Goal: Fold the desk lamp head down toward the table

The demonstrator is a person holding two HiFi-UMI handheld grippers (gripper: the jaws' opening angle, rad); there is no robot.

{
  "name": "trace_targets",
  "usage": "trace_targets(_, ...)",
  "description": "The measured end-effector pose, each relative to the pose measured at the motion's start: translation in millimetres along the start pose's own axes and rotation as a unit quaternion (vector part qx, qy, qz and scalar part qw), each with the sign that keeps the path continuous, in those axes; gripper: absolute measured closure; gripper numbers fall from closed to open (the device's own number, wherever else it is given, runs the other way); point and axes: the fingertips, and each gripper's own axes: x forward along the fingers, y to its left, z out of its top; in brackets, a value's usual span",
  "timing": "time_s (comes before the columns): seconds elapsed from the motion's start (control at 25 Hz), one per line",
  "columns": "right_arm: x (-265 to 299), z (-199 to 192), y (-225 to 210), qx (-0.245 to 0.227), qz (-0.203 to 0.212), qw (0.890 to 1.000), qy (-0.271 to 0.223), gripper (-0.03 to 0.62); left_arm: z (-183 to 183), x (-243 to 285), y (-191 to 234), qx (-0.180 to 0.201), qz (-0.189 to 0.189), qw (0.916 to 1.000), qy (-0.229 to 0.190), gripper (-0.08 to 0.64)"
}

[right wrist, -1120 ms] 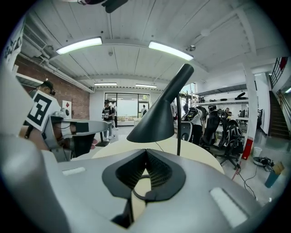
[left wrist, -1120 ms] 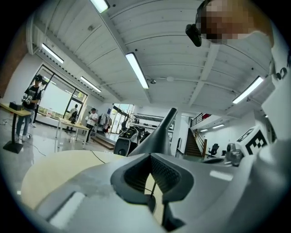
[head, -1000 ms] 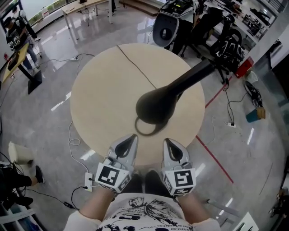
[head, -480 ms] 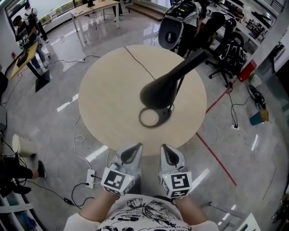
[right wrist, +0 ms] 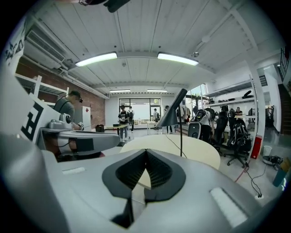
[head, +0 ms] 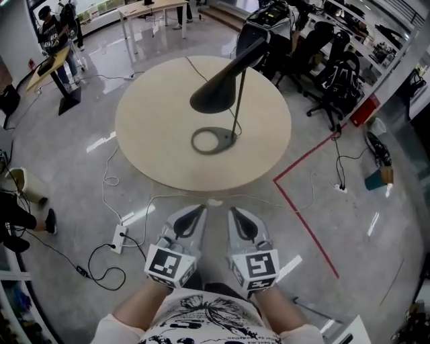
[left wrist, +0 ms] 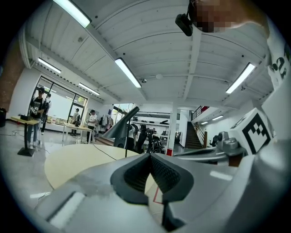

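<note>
A black desk lamp (head: 216, 93) stands on a round bench (head: 148, 127), its cone head raised on a thin stem, while the left gripper (head: 193, 216) and right gripper (head: 236, 218) hang side by side well apart from it, fingers pressed together on nothing.

Big open office, black swivel chairs (head: 338, 72), long desks (head: 149, 7), shiny grey floor (head: 349, 201), strip lights (right wrist: 177, 58) overhead, people (right wrist: 122, 120) standing around

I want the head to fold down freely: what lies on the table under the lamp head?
Only bare table shows there, the ring base beside it; the lamp head itself covers a patch of tabletop.
</note>
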Motion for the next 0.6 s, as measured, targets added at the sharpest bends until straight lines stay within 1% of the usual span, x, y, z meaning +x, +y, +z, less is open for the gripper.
trace_targets(0.16, -44, -12, 8, -0.014, 0.024, 1.0, -0.002, 0.583, -8, -30, -37, 0.005, 0.025, 0.9997, -0.003, 0.554)
trace_targets(0.32, -78, -23, 22, -0.011, 0.046, 0.999, -0.007, 0.583, -14, -62, -59, 0.007, 0.049, 0.9988, -0.004, 0.554)
trace_targets(0.44, -99, -26, 30, -0.015, 0.057, 0.998, -0.007, 0.583, -10, -81, -71, 0.009, 0.064, 0.9978, -0.012, 0.554)
trace_targets(0.6, -117, -27, 40, 0.011, 0.062, 0.998, -0.013, 0.583, -8, -101, -82, 0.014, 0.064, 0.9977, -0.019, 0.554)
